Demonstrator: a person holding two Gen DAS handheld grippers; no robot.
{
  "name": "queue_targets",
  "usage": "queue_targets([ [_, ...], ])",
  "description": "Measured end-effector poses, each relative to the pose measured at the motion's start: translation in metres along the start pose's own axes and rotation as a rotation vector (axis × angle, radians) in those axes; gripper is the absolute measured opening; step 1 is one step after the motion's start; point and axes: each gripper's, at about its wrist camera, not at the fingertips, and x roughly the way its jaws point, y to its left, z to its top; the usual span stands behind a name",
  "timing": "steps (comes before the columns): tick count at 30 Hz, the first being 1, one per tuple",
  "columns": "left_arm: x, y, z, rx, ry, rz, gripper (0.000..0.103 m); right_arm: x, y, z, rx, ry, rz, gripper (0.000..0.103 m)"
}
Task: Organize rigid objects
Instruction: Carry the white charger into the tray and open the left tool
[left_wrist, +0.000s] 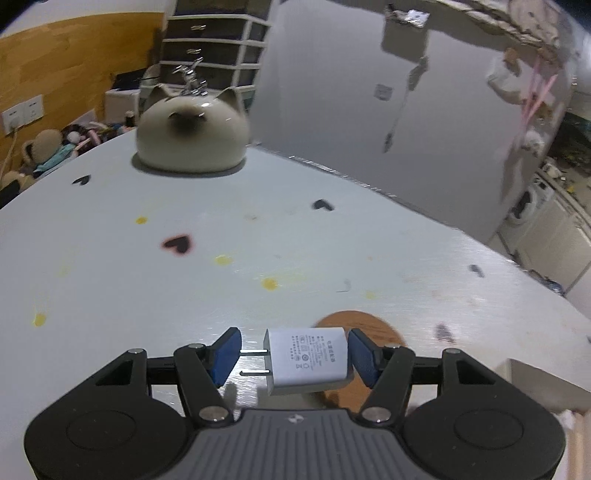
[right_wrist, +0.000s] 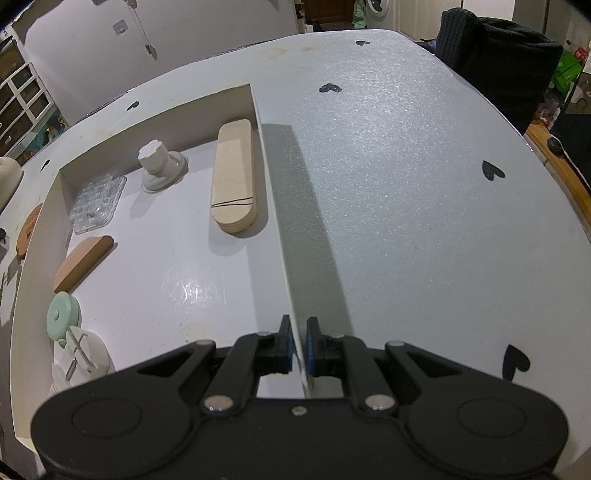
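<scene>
Left wrist view first: the left gripper (left_wrist: 293, 356) sits at six o'clock in the frame, jaws about half spread and pinching a white plug adapter (left_wrist: 308, 360) sideways between them; the blue pad (left_wrist: 364, 356) on the three o'clock side presses flat on the adapter's body, while the other blue pad meets the tips of its two metal prongs, which point toward nine o'clock; the adapter looks lifted off the table (left_wrist: 184, 295), with a round wooden coaster (left_wrist: 373, 325) lying flat just behind it toward one o'clock; far off at eleven o'clock a cream cat-shaped ceramic pot (left_wrist: 192, 134) stands on the table, well apart from the gripper; black heart stickers and yellow spots dot the grey surface. Over to the right wrist view: the right gripper (right_wrist: 298, 350) at six o'clock is pressed nearly together, nipping the thin side wall of a white tray (right_wrist: 280, 236) that runs away toward twelve o'clock; inside the tray, to the ten o'clock side, lie a stack of pale wooden sticks (right_wrist: 233, 177) beside that wall, a white knob on a clear base (right_wrist: 157, 164), a clear plastic case (right_wrist: 98, 199), a wooden block (right_wrist: 83, 262), a mint green round lid (right_wrist: 62, 314) and a white plug piece (right_wrist: 79, 360) at eight o'clock; the table to the right of the wall lies bare apart from hearts.
</scene>
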Motion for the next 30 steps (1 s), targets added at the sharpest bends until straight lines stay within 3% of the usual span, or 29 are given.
queue_targets([
  [6, -0.024, -0.025, -0.001, 0.022, -0.002, -0.124, 0.064, -0.001, 0.000, -0.001, -0.002, -0.003, 0.001, 0.008],
  [18, -0.047, -0.112, -0.023, 0.143, 0.100, -0.379, 0.064, -0.003, -0.001, -0.003, -0.003, -0.011, 0.006, 0.008],
  [30, -0.036, -0.189, -0.065, 0.260, 0.215, -0.484, 0.064, -0.004, -0.001, -0.003, 0.005, -0.017, 0.008, 0.008],
])
